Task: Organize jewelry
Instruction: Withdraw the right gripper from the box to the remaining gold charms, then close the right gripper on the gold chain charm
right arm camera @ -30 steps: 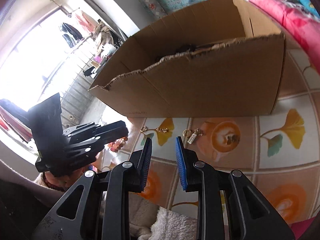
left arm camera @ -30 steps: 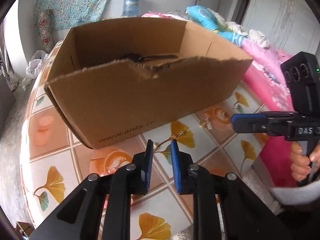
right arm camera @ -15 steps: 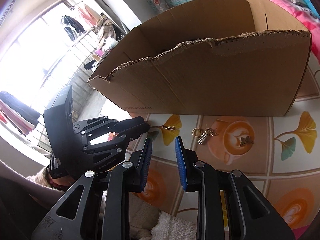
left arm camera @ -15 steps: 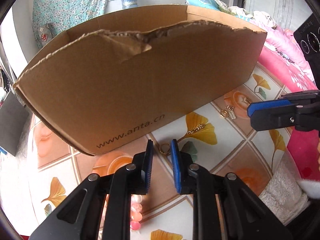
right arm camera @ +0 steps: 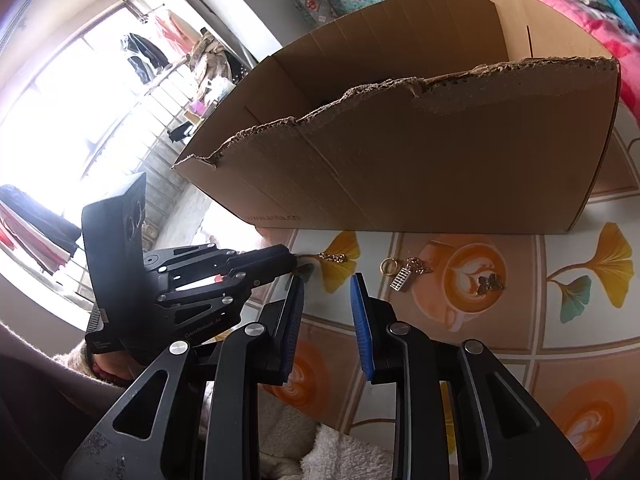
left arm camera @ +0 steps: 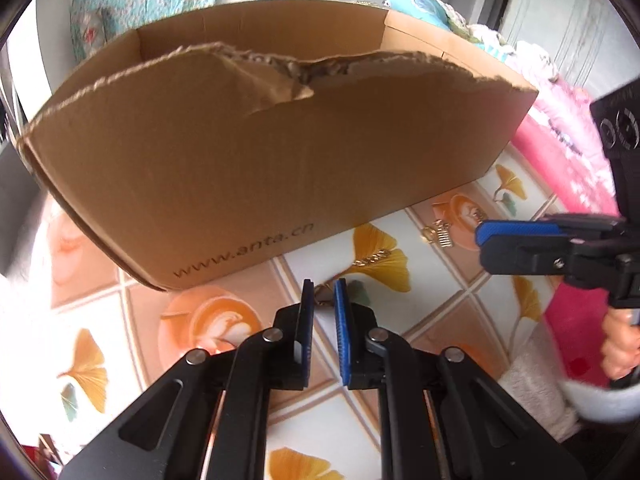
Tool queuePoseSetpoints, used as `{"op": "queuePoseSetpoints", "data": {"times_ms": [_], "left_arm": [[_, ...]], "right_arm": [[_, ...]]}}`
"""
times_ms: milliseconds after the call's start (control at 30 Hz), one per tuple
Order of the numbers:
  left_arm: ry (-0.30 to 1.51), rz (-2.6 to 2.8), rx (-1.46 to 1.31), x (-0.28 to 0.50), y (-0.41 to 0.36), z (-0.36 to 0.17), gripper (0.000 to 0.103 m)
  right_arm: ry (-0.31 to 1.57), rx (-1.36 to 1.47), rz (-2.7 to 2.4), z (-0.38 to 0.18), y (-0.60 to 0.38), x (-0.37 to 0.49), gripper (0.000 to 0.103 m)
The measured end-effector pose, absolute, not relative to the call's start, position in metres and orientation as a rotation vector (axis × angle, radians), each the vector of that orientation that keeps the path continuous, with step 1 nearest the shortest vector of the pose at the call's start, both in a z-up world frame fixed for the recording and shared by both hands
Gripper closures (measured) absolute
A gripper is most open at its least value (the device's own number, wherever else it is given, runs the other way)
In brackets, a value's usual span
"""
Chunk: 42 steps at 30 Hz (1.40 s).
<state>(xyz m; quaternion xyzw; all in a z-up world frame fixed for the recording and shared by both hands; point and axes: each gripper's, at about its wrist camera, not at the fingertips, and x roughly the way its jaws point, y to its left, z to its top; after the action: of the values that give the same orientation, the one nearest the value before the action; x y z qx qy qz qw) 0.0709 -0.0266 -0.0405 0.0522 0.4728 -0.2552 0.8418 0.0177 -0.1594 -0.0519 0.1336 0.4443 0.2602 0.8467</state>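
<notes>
Left wrist view is looking down along the left gripper (left arm camera: 324, 294), and its jaws are closing with only a narrow gap left between the blue pads. A small gold ring end of a gold chain piece (left arm camera: 374, 257) is sitting right in that gap at the fingertips, and the rest of the chain is trailing away ahead and to the right over a yellow leaf on the patterned tablecloth (left arm camera: 440, 300). Can't tell whether the pads are actually pressing on it yet, looks like not quite.

Straight ahead of that gripper, a big cardboard box (left arm camera: 260, 152) with a ragged torn top edge is filling most of the view. Off to the right, the right gripper (left arm camera: 482, 236) is poking in sideways, with a hand (left arm camera: 620, 344) around its handle.

From the right wrist camera, the right gripper (right arm camera: 326, 286) is hovering partly open with nothing between its fingers. The left gripper (right arm camera: 290, 260) is coming in from its left, its tips down on the cloth at the end of the gold chain piece (right arm camera: 332, 257). Just ahead and a bit right of the right gripper's tips, a key-ring charm (right arm camera: 402, 274) is lying on the cloth, and further right a small butterfly piece (right arm camera: 489, 283) is sitting on a coffee-cup print. The box (right arm camera: 420, 160) is standing beyond all of them.
</notes>
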Motion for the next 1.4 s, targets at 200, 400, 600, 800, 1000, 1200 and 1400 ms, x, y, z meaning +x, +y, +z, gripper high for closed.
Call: {"op": "queuePoseSetpoints", "data": {"times_ms": [200, 400, 600, 800, 1000, 1200, 1400], "left_arm": [[1.053, -0.654, -0.050, 0.070, -0.015, -0.042, 0.093], [1.010, -0.677, -0.009, 0.058, -0.006, -0.034, 0.093], [0.907, -0.625, 0.318, 0.048, -0.026, -0.030, 0.082], [0.855, -0.634, 0.472, 0.050, -0.034, -0.035, 0.081], [0.863, -0.688, 0.474, 0.061, -0.029, -0.035, 0.089], [0.874, -0.727, 0.441, 0.066, -0.028, -0.035, 0.093], [0.861, -0.696, 0.401, 0.058, -0.025, -0.030, 0.093]], "right_arm": [[0.936, 0.297, 0.542, -0.052, -0.164, 0.016, 0.078], [0.937, 0.302, 0.537, -0.053, -0.164, 0.015, 0.078], [0.940, 0.295, 0.546, -0.053, -0.162, 0.014, 0.078], [0.941, 0.296, 0.545, -0.053, -0.161, 0.015, 0.078], [0.943, 0.298, 0.543, -0.054, -0.162, 0.016, 0.078], [0.948, 0.301, 0.538, -0.056, -0.164, 0.017, 0.078], [0.932, 0.268, 0.526, -0.052, -0.161, 0.015, 0.078]]}}
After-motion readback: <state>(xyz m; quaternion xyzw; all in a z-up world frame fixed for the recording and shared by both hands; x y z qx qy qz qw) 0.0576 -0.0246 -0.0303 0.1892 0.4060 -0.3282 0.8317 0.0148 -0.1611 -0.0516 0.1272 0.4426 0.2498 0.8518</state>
